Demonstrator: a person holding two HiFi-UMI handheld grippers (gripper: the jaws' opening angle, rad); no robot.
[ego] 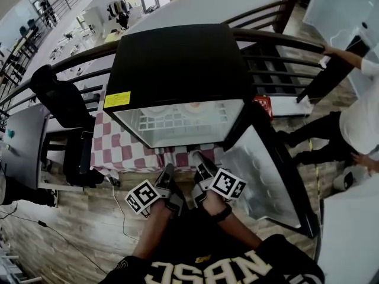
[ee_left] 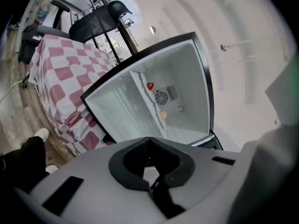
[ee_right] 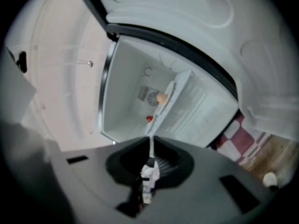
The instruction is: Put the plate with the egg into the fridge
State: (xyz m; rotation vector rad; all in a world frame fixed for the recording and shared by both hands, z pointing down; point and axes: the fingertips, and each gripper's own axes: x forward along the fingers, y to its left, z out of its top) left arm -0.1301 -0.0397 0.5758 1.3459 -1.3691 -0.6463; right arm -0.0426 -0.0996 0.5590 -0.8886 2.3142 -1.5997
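Observation:
A black mini fridge (ego: 177, 64) stands on a table with its door (ego: 260, 170) swung open to the right. On its white wire shelf (ego: 177, 123) rests a pale plate with an egg (ego: 195, 107). The egg (ee_left: 162, 115) also shows inside the fridge in the left gripper view, and the egg (ee_right: 161, 97) in the right gripper view. My left gripper (ego: 168, 170) and right gripper (ego: 199, 158) hover side by side in front of the fridge opening, below its front edge. Both are shut with nothing between the jaws.
The table wears a red-and-white checkered cloth (ego: 115, 147). A black chair (ego: 65, 108) stands at the left, a dark railing (ego: 278, 40) runs behind the fridge, and a person in white (ego: 361, 117) is at the right. A small red thing (ee_left: 149, 86) sits inside the fridge.

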